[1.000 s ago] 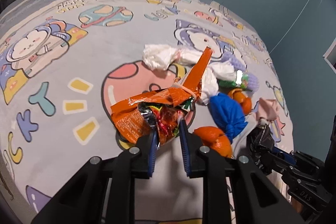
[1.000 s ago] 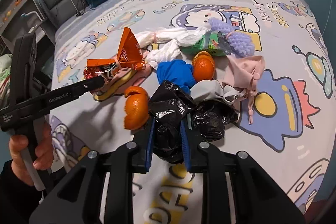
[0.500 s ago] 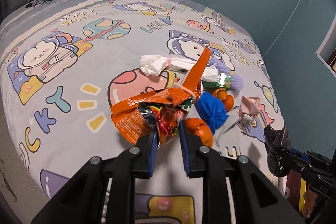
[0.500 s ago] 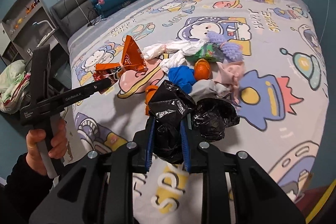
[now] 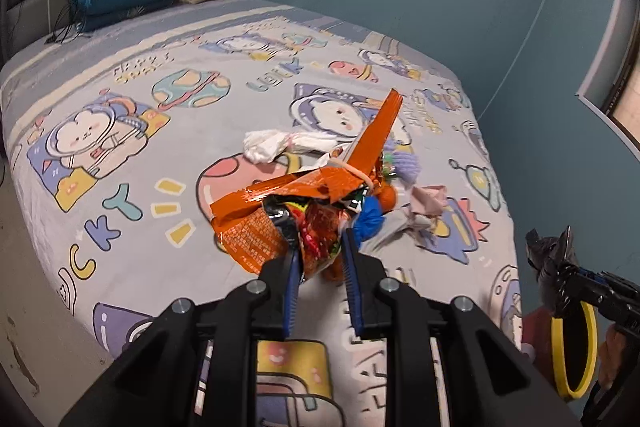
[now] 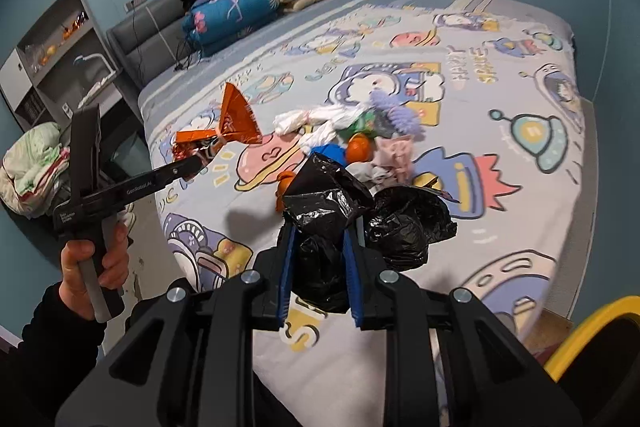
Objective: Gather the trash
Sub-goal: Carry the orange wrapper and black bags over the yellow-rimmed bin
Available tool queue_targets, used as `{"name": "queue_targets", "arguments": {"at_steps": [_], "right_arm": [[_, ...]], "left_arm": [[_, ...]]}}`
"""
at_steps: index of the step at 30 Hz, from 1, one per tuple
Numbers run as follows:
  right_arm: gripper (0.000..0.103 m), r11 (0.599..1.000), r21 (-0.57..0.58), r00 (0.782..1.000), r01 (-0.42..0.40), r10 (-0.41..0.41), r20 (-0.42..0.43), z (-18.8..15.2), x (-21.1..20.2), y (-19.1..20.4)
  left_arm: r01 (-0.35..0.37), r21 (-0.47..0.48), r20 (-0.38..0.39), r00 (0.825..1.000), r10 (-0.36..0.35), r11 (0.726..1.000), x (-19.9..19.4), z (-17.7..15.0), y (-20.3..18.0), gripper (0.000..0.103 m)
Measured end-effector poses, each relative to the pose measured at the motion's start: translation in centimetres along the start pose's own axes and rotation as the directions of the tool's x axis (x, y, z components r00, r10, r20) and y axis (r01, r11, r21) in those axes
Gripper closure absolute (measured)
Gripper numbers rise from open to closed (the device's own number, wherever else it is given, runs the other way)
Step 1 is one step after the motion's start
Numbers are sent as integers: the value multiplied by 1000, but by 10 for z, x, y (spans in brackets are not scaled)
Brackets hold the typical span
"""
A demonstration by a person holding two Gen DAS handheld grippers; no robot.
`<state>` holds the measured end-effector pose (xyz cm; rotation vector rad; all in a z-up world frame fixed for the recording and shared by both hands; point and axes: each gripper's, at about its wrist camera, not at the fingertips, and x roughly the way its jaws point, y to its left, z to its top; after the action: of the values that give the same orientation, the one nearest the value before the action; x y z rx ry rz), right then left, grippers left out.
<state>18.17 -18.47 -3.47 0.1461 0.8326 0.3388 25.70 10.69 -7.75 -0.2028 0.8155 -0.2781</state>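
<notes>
Left gripper (image 5: 320, 259) pinching crinkled orange foil wrapper (image 5: 288, 211); right gripper (image 6: 318, 259) pinching glossy crumpled black bag (image 6: 328, 203).

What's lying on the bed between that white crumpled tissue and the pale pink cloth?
In the right wrist view, between the white tissue and pink cloth lie a green wrapper, an orange peel and a blue bundle.

The left gripper (image 5: 320, 259) is clamped on an orange snack bag (image 5: 280, 215), held above the bed (image 5: 120, 155). Beyond the jaws lie white tissue (image 5: 266, 145), a blue wad (image 5: 370, 217), an orange peel (image 5: 387, 195) and pink cloth (image 5: 426, 201). Far right of the jaws, the right gripper (image 5: 560, 269) grips a black bag (image 5: 546, 253) over a yellow-rimmed bin (image 5: 590, 355).
</notes>
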Motion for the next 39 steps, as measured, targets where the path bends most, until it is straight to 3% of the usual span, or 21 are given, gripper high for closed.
{"name": "queue_targets", "arguments": {"at_steps": [20, 27, 39], "right_arm": [[81, 987, 116, 981, 115, -131, 142, -16, -114, -65], [81, 966, 174, 956, 191, -223, 190, -25, -149, -89], [81, 933, 264, 921, 244, -308, 237, -41, -191, -118]], "left_arm": [[106, 123, -12, 994, -105, 987, -27, -5, -107, 84], [168, 180, -22, 986, -166, 969, -34, -8, -152, 84], [248, 289, -98, 968, -229, 925, -33, -28, -224, 84]]}}
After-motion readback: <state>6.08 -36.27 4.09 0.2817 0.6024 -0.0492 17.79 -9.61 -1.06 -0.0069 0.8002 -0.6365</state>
